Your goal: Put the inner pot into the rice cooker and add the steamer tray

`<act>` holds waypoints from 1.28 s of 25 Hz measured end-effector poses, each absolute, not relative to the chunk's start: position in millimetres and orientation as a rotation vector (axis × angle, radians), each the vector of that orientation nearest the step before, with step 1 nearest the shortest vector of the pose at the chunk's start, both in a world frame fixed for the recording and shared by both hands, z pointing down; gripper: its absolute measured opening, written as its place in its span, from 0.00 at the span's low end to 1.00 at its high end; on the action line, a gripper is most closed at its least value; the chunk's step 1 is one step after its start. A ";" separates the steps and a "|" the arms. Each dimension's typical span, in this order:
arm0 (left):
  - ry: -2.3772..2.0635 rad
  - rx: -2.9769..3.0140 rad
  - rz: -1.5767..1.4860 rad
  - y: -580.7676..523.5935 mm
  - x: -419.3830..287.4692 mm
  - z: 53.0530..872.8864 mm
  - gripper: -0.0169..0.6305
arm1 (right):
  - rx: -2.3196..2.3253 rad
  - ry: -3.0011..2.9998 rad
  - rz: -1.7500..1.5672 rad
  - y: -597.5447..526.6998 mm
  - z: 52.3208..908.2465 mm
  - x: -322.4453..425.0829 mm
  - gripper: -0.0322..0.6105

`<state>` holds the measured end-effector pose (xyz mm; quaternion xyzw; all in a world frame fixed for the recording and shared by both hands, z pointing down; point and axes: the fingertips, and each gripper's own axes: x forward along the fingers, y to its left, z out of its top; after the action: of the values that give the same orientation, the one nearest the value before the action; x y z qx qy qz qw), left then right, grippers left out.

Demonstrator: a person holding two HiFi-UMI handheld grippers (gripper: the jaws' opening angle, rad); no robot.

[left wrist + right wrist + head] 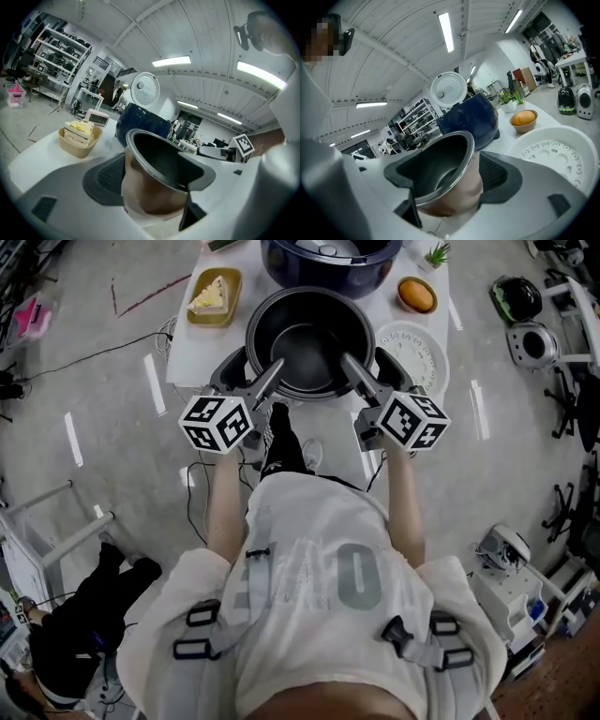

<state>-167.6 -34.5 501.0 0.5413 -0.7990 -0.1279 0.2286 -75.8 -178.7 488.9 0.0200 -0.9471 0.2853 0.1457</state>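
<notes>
Left tongs (277, 363) and right tongs (346, 358) each clamp the inner pot (309, 338) rim at the table (190, 357) near edge, rice cooker (328, 266) beyond.

Inner pot (309, 341) just before rice cooker (328, 261), steamer tray (413, 354) right of pot, cake bowl (214, 297) left, both on table (192, 357)
</notes>
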 end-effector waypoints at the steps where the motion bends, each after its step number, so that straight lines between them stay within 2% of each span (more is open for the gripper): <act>1: -2.191 1.494 -0.356 -35.9 -167.6 501.6 0.54 | 0.053 -2.725 0.822 -178.1 490.5 -76.9 0.63; 11: -2.162 1.538 -0.298 -40.2 -158.0 501.0 0.54 | 0.042 -2.708 0.789 -171.7 497.0 -81.1 0.58; 27: -2.161 1.548 -0.205 -39.1 -152.7 499.5 0.54 | 0.044 -2.690 0.725 -168.6 499.2 -79.1 0.56; 32: -2.167 1.549 -0.333 -39.1 -154.2 483.1 0.54 | 0.037 -2.714 0.612 -169.2 485.7 -79.7 0.55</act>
<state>-154.2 -39.1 483.1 0.5620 -0.7863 -0.1208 0.2264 -79.7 -169.2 485.7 0.0129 -0.9597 0.2165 0.1787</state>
